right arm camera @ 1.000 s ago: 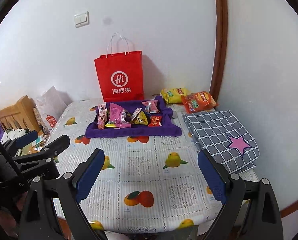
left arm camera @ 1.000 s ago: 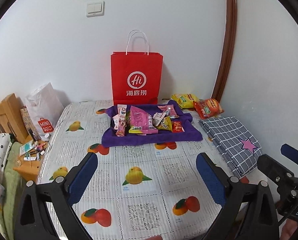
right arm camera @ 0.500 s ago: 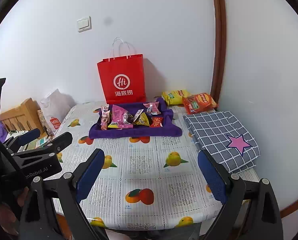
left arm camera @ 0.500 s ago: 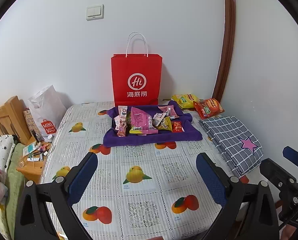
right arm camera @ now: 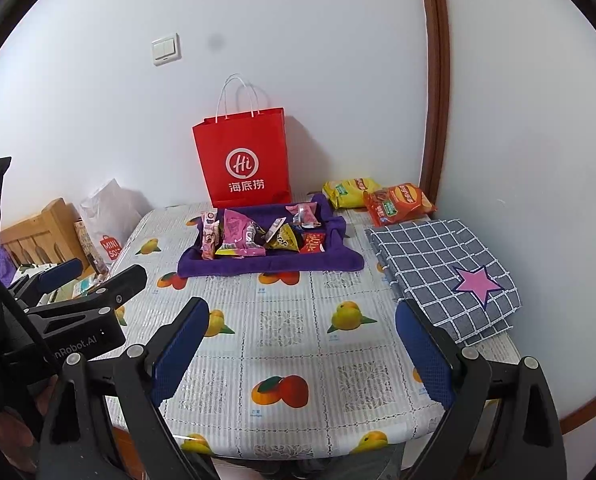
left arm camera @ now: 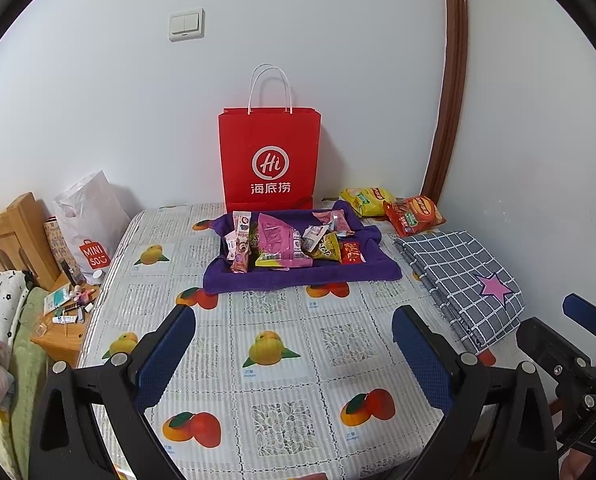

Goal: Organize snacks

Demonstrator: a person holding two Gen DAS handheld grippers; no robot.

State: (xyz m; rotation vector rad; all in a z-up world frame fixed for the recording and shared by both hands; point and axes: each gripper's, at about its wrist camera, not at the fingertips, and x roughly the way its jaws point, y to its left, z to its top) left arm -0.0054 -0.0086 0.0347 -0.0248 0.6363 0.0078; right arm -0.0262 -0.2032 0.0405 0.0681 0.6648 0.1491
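Note:
A purple cloth tray [left arm camera: 298, 274] [right arm camera: 266, 266] sits at the far middle of the table and holds several small snack packets, among them a pink bag [left arm camera: 276, 238] [right arm camera: 238, 232] and a red packet [left arm camera: 351, 252]. A yellow chip bag [left arm camera: 363, 200] [right arm camera: 347, 192] and an orange chip bag [left arm camera: 413, 214] [right arm camera: 397, 202] lie right of it by the wall. A red paper bag [left arm camera: 270, 160] [right arm camera: 244, 160] stands behind the tray. My left gripper [left arm camera: 294, 340] and right gripper [right arm camera: 301, 332] are both open and empty, held above the near part of the table.
A folded checked cloth [left arm camera: 461, 276] [right arm camera: 445, 272] with a pink star lies at the table's right. The table has a fruit-print cover [left arm camera: 278, 360]. A white MINISO bag [left arm camera: 90, 224], a wooden headboard and a cluttered side table [left arm camera: 64, 312] stand at the left.
Both grippers have risen and drawn back a little, so the table appears lower and farther in both views. Nothing on the table has moved.

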